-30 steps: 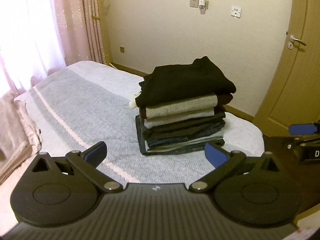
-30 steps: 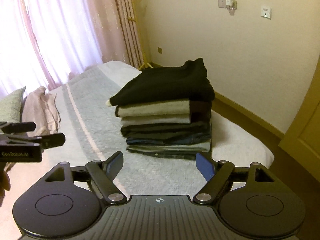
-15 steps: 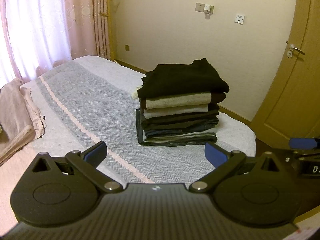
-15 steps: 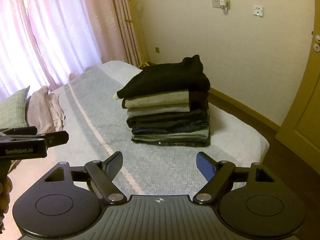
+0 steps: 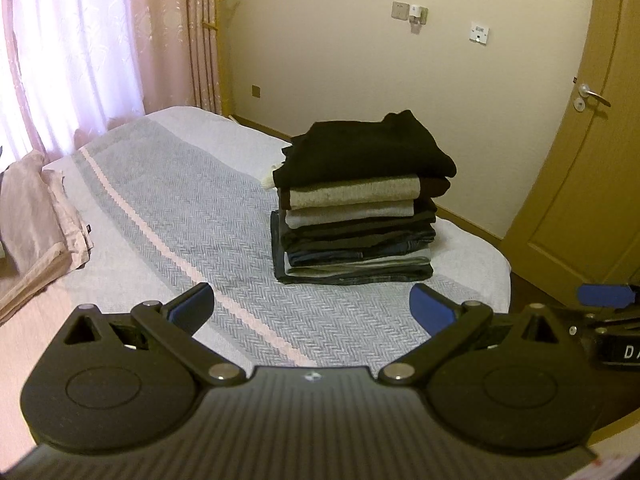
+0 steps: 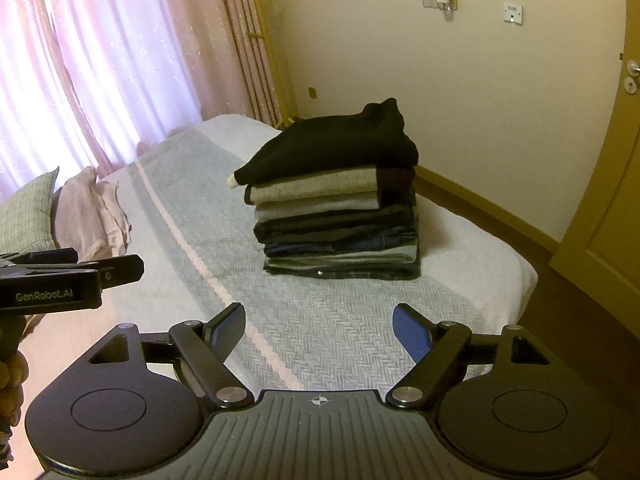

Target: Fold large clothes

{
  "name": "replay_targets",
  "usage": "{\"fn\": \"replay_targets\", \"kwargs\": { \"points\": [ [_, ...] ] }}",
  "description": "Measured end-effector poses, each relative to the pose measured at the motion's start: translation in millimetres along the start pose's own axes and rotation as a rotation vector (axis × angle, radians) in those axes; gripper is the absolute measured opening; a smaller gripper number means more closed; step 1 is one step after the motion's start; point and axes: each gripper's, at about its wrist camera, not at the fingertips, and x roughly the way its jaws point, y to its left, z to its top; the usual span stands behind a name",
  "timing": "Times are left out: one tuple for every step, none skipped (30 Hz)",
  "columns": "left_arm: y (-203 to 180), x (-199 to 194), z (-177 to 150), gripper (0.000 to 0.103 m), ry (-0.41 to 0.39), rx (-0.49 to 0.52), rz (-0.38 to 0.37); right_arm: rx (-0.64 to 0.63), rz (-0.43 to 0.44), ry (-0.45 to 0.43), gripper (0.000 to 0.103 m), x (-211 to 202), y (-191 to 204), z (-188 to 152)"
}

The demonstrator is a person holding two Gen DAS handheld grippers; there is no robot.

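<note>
A: Well, start close in. The left hand-held gripper (image 5: 311, 308) has its blue pads spread wide with nothing between them, and the right hand-held gripper (image 6: 319, 330) is the same: wide apart, empty. Both hang over the near part of the bed (image 5: 160, 216).

B: And the clothes?

A: A stack of folded clothes (image 6: 334, 204) sits further up the bed, toward its far right corner, well apart from both grippers. A black garment (image 5: 366, 150) lies on top, pale grey knits under it, darker denim-looking layers at the bottom.

B: How would it handle?

A: Soft and limp, I'd judge. The knits look thick and would sag from any single pinch; the bottom layers seem heavier and stiffer. The black one is not slippery-looking, but lifting it by one corner would likely undo its fold.

B: So where to take hold?

A: Probably at two edges of one layer, one gripper to each side, pinching the folded edge. Whether anything unfolded is left to do, I can't tell; pinkish bedding (image 5: 36, 220) lies at the left.
</note>
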Motion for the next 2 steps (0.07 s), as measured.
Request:
{"fn": "replay_targets", "kwargs": {
  "points": [
    [-0.3, -1.1, -0.7, 0.102, -0.009, -0.003, -0.003, 0.0, 0.001, 0.0, 0.078, -0.1, 0.0, -0.1],
    [-0.6, -1.6, -1.0, 0.102, -0.011, -0.005, -0.009, 0.0, 0.002, 0.0, 0.078, -0.3, -0.3, -0.6]
  ]
}}
